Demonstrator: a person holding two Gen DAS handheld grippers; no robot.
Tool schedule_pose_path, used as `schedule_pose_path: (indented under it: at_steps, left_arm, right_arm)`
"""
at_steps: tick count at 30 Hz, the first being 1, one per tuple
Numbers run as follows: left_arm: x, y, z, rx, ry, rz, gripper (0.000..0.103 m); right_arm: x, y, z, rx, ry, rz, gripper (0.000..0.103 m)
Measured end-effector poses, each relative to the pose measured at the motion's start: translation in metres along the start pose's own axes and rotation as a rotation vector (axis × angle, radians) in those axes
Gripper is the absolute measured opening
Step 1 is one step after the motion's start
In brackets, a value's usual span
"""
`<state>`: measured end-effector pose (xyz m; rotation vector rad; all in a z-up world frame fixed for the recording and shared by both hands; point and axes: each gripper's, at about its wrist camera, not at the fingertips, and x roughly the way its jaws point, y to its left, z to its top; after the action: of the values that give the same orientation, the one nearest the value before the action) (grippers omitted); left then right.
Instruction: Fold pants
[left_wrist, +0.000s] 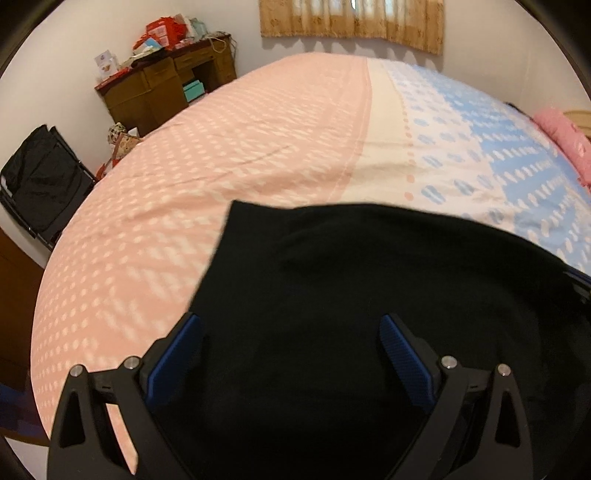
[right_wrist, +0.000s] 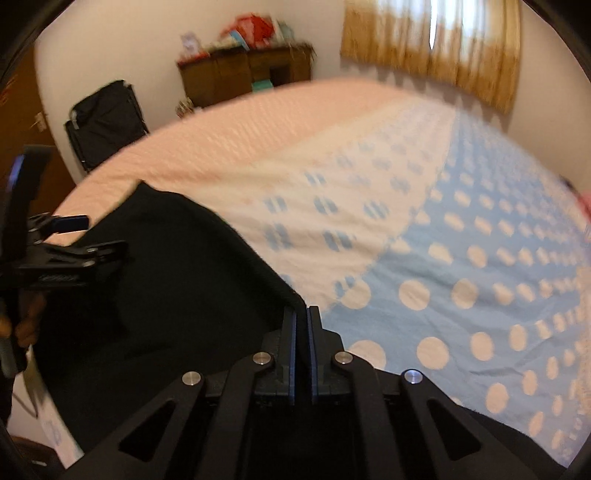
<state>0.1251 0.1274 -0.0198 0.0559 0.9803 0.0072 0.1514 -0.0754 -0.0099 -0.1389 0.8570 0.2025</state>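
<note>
Right wrist view: right gripper pinches the pants edge at centre; cloth spreads lower left toward the left gripper, wide apart, empty, over the pants.

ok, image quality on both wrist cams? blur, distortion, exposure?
Left wrist: mostly sharp, slight blur on the bedspread; strong fisheye bowing and dark corners; pants a near-featureless black. Right wrist: motion blur all over, worst on the curtain and desk; window light blown out; right gripper itself stays crisp.
</note>
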Motion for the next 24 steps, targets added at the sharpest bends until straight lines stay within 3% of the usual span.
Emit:
schedule_pose_path:
  at_steps: [6, 10, 13, 17, 22, 24]
  left_arm:
    - [-0.025, 0.024, -0.006, -0.068, -0.017, -0.093, 0.100]
    - [-0.033, 0.020, 0.006, -0.082, -0.025, -0.141, 0.101]
    - [-0.020, 0.013, 0.023, -0.099, 0.015, -0.190, 0.103]
    - [0.008, 0.006, 0.038, -0.145, 0.117, -0.159, 0.103]
    - [0.034, -0.003, 0.044, -0.164, 0.194, -0.110, 0.103]
    - [0.042, -0.002, 0.045, -0.166, 0.207, -0.082, 0.095]
  right_arm:
    - [-0.051, 0.048, -0.042, -0.067, -0.076, 0.007, 0.005]
    - [-0.048, 0.089, -0.080, -0.156, -0.086, -0.047, 0.005]
    - [-0.038, 0.098, -0.094, -0.150, -0.075, -0.060, 0.005]
    - [-0.032, 0.103, -0.106, -0.136, -0.086, -0.067, 0.005]
    - [-0.031, 0.126, -0.124, -0.231, -0.097, -0.091, 0.001]
    - [-0.029, 0.134, -0.131, -0.263, -0.088, -0.084, 0.001]
